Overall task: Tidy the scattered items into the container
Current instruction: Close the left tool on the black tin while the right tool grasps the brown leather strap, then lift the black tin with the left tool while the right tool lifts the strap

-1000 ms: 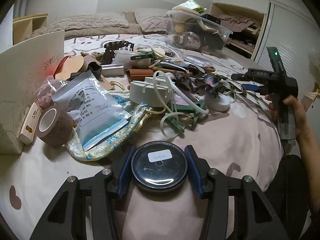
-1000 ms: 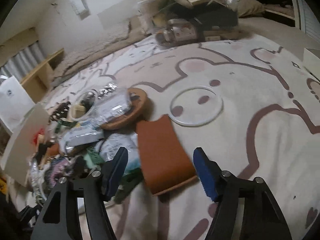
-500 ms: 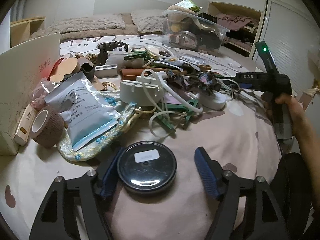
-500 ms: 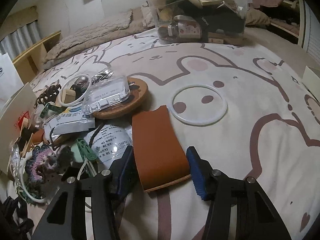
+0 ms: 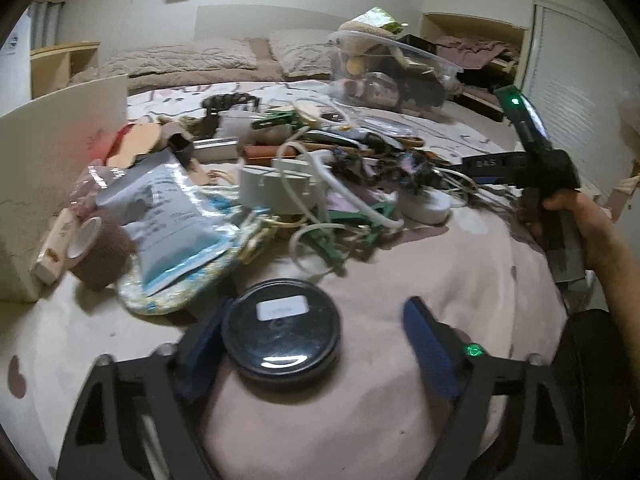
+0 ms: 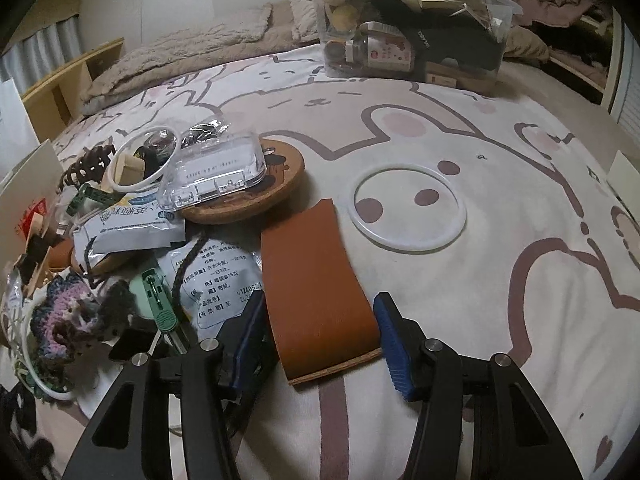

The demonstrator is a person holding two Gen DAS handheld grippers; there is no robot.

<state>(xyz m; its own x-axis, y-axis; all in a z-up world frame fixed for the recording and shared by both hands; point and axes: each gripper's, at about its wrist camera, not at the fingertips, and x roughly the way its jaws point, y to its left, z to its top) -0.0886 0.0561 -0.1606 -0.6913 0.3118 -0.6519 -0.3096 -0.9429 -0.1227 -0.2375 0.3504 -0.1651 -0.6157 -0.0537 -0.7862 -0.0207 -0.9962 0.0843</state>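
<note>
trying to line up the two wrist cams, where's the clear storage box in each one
Left wrist view: the clear storage box sits far back, upper centre-right, behind the pile.
Right wrist view: the same box is at top centre, larger, on the far side of the bed.
Shared landmark: the crocheted purple flower, right of the pile's middle in the left view, lower left in the right view.

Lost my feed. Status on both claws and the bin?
Left claw open, black lid against one finger. Right claw open, straddling brown pad. Bin far, already loaded. Pile beside pad.
</note>
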